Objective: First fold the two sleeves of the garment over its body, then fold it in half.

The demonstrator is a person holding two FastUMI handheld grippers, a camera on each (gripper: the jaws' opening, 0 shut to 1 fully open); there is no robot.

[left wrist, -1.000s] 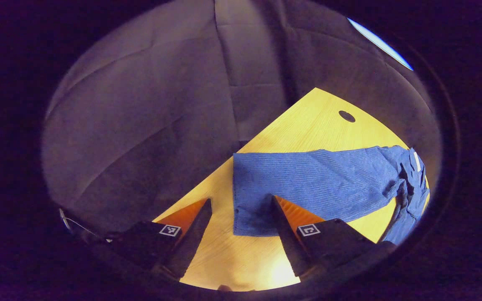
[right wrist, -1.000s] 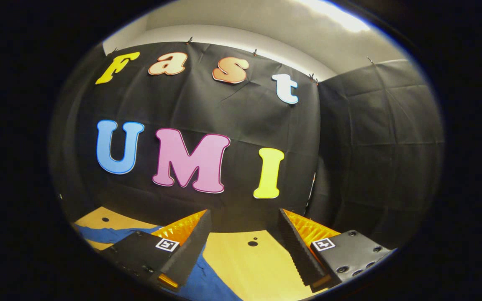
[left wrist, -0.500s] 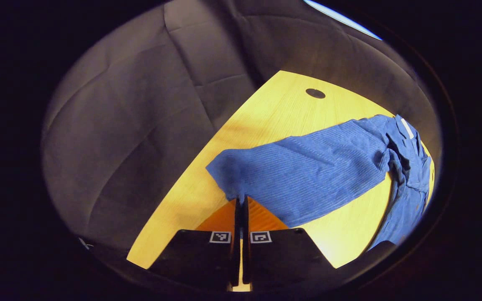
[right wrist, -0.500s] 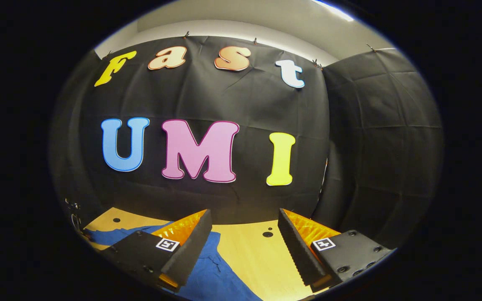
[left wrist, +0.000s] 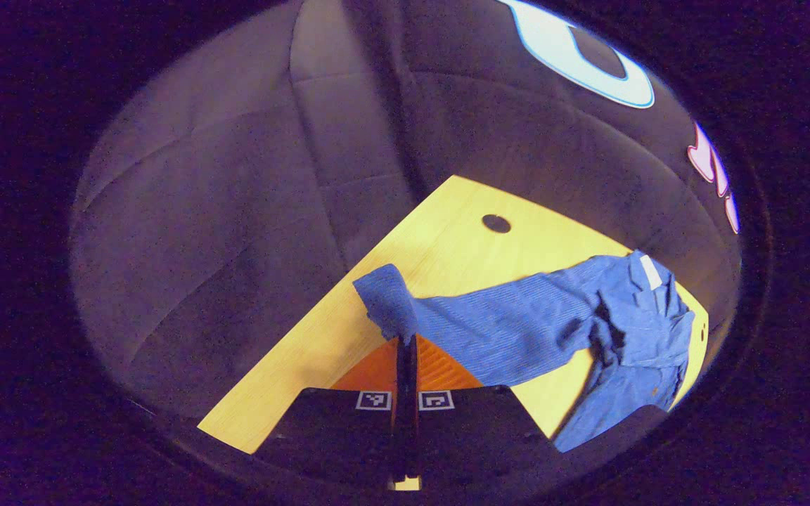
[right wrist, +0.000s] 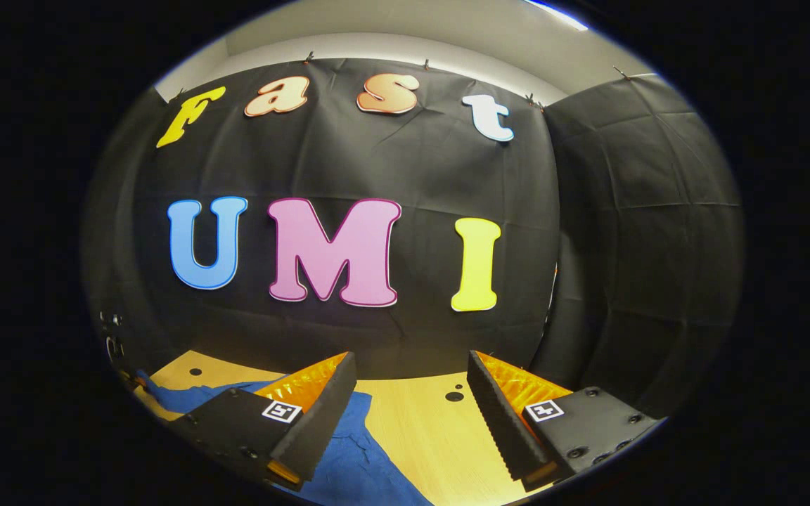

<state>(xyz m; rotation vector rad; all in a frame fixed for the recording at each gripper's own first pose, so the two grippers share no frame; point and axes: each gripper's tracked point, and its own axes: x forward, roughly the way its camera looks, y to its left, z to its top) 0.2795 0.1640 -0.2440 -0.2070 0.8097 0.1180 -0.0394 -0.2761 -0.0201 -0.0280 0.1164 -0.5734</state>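
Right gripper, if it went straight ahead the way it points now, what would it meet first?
Probably the black cloth wall behind the table. The right gripper is open, nothing sits between its tongs, and the shirt lies lower left.

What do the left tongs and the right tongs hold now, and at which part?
The left tongs are shut on the cuff end of the blue garment's sleeve. The right tongs are open and hold nothing.
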